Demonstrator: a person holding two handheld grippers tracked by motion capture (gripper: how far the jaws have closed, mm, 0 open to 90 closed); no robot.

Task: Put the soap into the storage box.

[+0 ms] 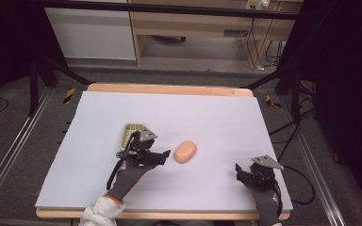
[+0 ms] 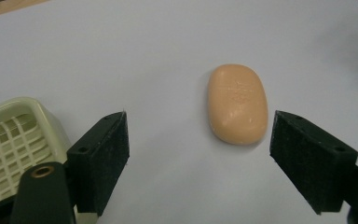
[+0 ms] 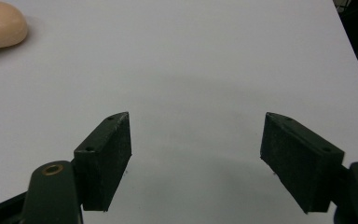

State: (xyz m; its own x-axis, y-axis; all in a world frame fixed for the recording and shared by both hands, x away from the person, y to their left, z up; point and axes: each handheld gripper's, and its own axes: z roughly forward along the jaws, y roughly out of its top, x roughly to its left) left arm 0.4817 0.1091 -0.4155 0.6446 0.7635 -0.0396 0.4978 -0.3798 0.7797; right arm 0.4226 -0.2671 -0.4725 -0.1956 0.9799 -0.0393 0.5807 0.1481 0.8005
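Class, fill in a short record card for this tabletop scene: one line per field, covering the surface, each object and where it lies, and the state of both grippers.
Surface: white table top with wooden edge
Soap: peach oval bar, lying flat near the middle, untouched
Soap dish: pale green slotted tray, left of the soap, apart from it
Left gripper: open, jaws pointed at the soap, not yet around it
Right gripper: open, over bare table near the right front, holding nothing

My left claw (image 2: 198, 154) stands spread wide; the soap (image 2: 237, 103) lies just ahead of the gap, nothing between. The cream soap dish (image 2: 14, 140) crowds its left jaw. Ahead of my right claw (image 3: 196, 156), bare table (image 3: 205, 60) lies free.
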